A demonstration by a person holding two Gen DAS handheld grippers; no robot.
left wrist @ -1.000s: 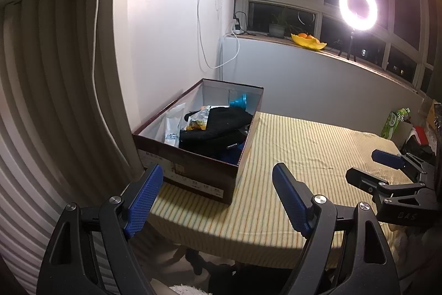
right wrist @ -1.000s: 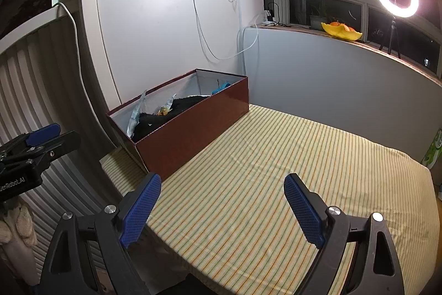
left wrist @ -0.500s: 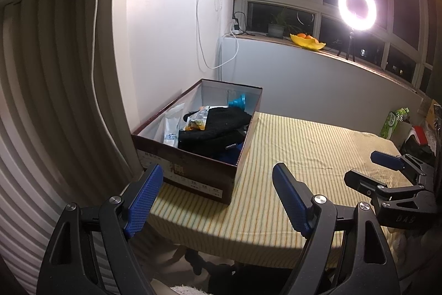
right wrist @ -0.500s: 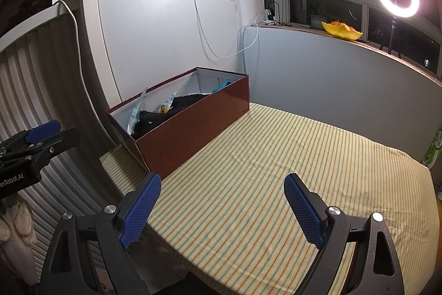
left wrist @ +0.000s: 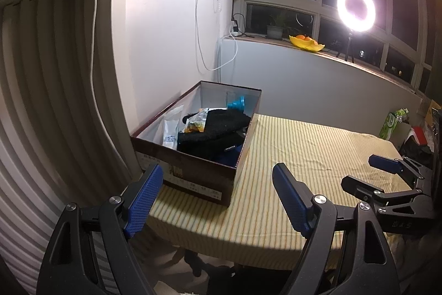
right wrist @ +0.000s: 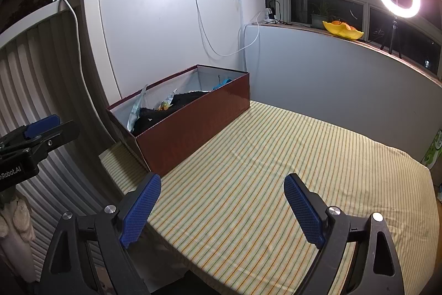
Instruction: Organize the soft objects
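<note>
As the left wrist view shows, the left gripper [left wrist: 214,196] hangs spread wide and empty short of the box [left wrist: 193,170], where a black knit [left wrist: 221,126] lies heaped on packets; it looks light and limp, best pinched at its raised top fold. From the right wrist view, the right gripper [right wrist: 222,208] gapes empty over the striped cloth [right wrist: 276,156], well apart from the box.
</note>
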